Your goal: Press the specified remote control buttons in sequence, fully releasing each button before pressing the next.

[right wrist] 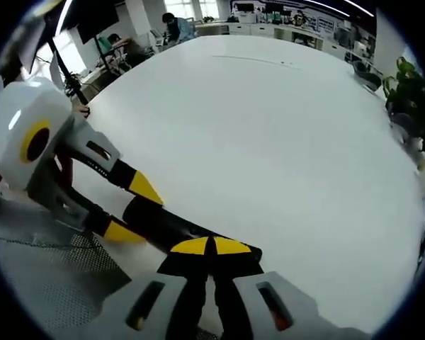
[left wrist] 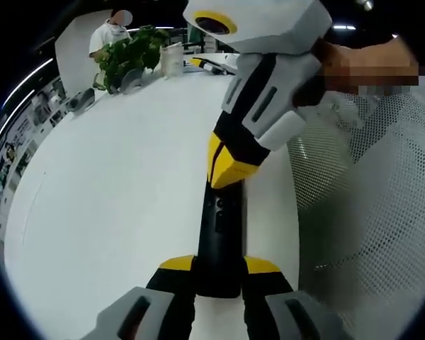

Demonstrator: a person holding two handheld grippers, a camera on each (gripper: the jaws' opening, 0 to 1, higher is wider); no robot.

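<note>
Left gripper view: my left hand-held gripper at bottom centre, yellow-tipped jaws pinching the near end of a black remote control lying on the white desk. My right hand-held gripper enters from upper right, tips pressed together on the remote's far end. Potted plant, upper left.

Right gripper view: my right hand-held gripper, bottom centre, jaws closed tip to tip over the remote control; left hand-held gripper at left, gripping it.
</note>
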